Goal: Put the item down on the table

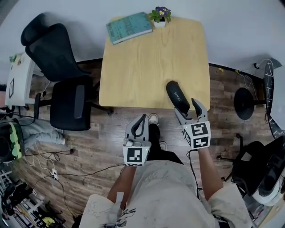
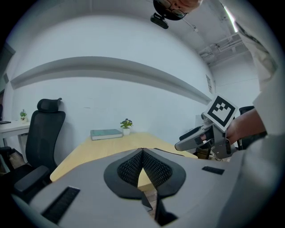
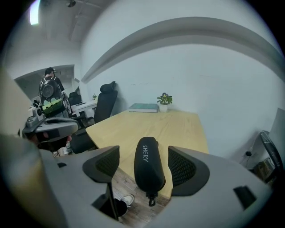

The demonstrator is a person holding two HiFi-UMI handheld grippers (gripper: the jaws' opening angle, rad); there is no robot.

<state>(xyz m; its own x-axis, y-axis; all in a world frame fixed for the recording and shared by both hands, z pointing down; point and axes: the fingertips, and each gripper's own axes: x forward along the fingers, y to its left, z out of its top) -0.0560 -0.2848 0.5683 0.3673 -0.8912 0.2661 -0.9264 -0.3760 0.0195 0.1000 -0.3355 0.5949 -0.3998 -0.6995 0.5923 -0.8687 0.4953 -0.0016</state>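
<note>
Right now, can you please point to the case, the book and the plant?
case (image 1: 177, 96): head view, middle of its top, at the print.
book (image 1: 129, 27): head view, centre of its cover.
plant (image 1: 160, 13): head view, its flowers.

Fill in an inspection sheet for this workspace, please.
Surface: pale wooden table, no marks seen.
Job's things: black case lying at the table's near edge, one end just over it.
Clutter: book and plant at the far edge.
Grippers: left gripper shut, empty; right gripper open, not touching the case.
Cables: loose cables on the floor, left.
Surroundings: black chair beside the table.
</note>
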